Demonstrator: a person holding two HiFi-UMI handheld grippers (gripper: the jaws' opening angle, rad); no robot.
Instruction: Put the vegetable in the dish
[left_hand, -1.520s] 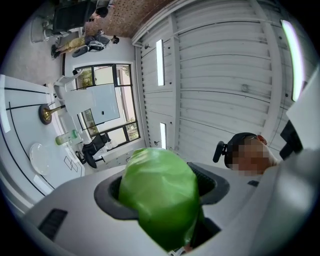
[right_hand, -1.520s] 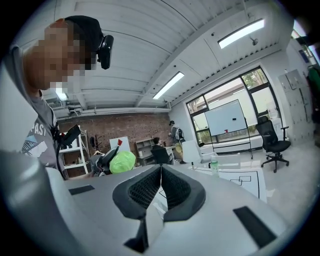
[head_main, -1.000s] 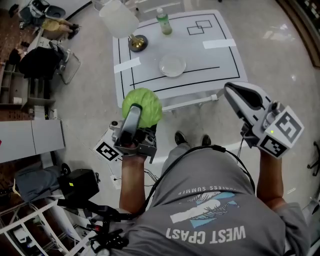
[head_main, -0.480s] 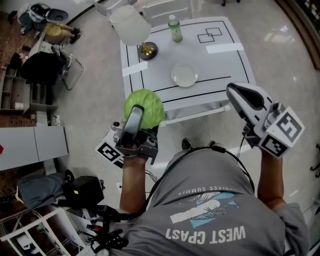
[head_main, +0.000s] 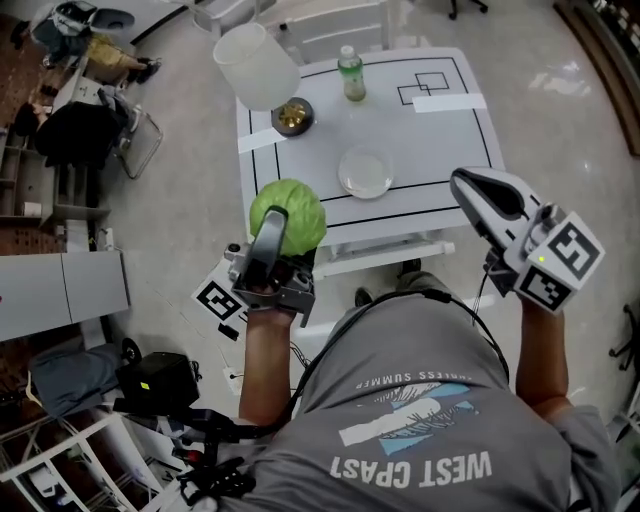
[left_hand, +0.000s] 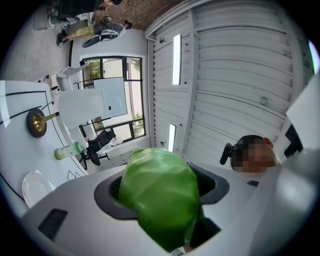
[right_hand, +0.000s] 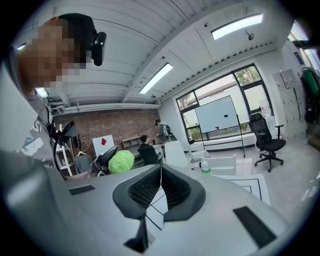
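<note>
A thin black cable (head_main: 436, 294) crosses the grey, white-lettered T-shirt (head_main: 420, 400); the pale grey left claw (head_main: 280, 218) and right claw (head_main: 462, 185) bear marker cubes (head_main: 560, 262).

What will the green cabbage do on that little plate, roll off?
It may roll: the cabbage looks ball-round, and the dish looks shallow and smooth. It is probably firm yet fairly light, since the left gripper alone holds it up between its jaws.
</note>
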